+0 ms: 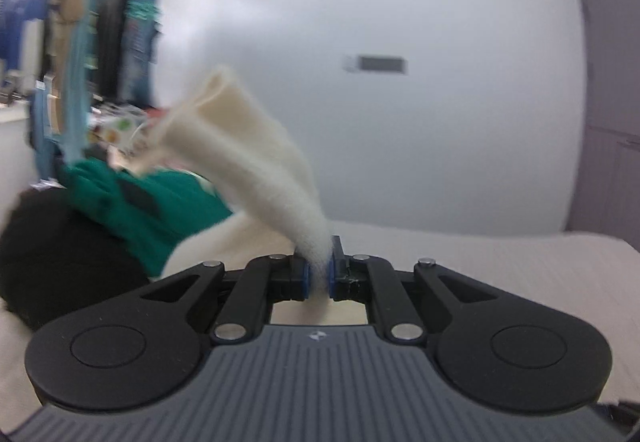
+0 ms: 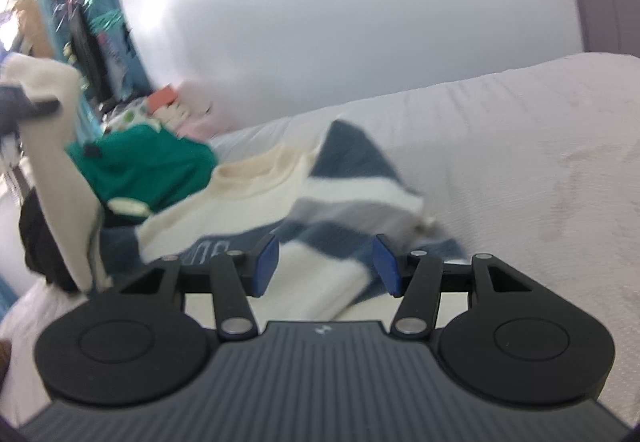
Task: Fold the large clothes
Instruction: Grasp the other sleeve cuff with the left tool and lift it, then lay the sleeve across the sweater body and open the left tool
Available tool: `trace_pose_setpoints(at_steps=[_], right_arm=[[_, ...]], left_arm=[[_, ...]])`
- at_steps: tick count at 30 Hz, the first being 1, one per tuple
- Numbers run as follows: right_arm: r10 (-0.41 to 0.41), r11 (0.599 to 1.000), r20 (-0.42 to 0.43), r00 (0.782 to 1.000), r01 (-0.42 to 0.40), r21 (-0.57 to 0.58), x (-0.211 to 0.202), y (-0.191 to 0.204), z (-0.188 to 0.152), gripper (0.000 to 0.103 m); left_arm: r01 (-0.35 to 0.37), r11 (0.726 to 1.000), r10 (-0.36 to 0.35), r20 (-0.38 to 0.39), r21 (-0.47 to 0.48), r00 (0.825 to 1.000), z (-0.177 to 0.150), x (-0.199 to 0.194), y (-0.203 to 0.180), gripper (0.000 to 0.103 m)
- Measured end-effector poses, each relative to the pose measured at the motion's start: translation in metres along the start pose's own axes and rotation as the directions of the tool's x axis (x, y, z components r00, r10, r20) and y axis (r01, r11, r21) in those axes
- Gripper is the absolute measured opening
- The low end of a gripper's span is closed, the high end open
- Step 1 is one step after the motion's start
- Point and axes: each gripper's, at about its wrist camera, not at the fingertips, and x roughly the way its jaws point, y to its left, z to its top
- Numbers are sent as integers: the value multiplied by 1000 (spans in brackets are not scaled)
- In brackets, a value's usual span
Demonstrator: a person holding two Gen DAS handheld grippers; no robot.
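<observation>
A: Largest element first: where does the bed (image 2: 520, 129) lie, and what rests on it?

B: The bed, covered in a pale textured sheet, fills the right and lower field of the right wrist view; on it lies the striped sweater (image 2: 320, 209), cream at the collar with dark blue, grey and white bands below; its body spreads flat across the sheet, collar toward the far wall, long axis running from the collar toward the camera, slightly to the right.

A: And its sleeve?

B: The cream sleeve (image 1: 256, 169) rises off the bed, its long axis steeply tilted; in the left wrist view it runs from the pads up and to the left, open cuff uppermost.

A: What lies beside the sweater?

B: A green garment (image 2: 148, 165) is heaped at the left, touching the cream shoulder; a black garment (image 1: 60, 242) sits just beside it, nearer the bed's edge.

A: State of the left gripper (image 1: 319, 276)?

B: Clenched on the cream sleeve; the fabric is pinched between its blue pads.

A: And the right gripper (image 2: 326, 266)?

B: Released; its jaws stand apart above the striped bands, nothing pressed between the pads (image 2: 267, 266).
</observation>
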Motion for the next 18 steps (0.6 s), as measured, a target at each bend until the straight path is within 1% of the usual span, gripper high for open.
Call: trace_pose_setpoints(at_steps=[2, 5, 9, 11, 13, 15, 16, 17, 18], right_arm=[[-11, 1000, 21, 1000, 11, 29, -4, -9, 4, 56], [-23, 999, 72, 997, 20, 50, -9, -21, 10, 56], [-37, 998, 109, 993, 30, 63, -10, -35, 13, 57], [-33, 997, 109, 993, 25, 74, -9, -41, 12, 57], [-32, 996, 108, 994, 23, 81, -7, -46, 11, 57], [-31, 996, 114, 993, 21, 90, -8, -51, 9, 57], [-32, 995, 116, 993, 21, 94, -8, -53, 9, 57], [-33, 995, 115, 993, 21, 100, -8, -56, 9, 57], [-33, 994, 114, 993, 20, 108, -9, -57, 9, 57]], left_arm=[[39, 999, -39, -40, -2, 998, -17, 16, -30, 10], [70, 997, -71, -106, -15, 992, -51, 36, -62, 10], [100, 995, -101, -219, -16, 970, -106, 65, -100, 10], [101, 995, -100, -260, -12, 960, -131, 74, -114, 10], [90, 996, -90, -290, -12, 953, -149, 81, -123, 11], [89, 996, -93, -311, -27, 946, -163, 85, -123, 12], [86, 996, -93, -315, -36, 945, -167, 85, -119, 13], [79, 996, -91, -323, -50, 942, -169, 83, -119, 18], [78, 994, -99, -337, -76, 936, -172, 78, -121, 29]])
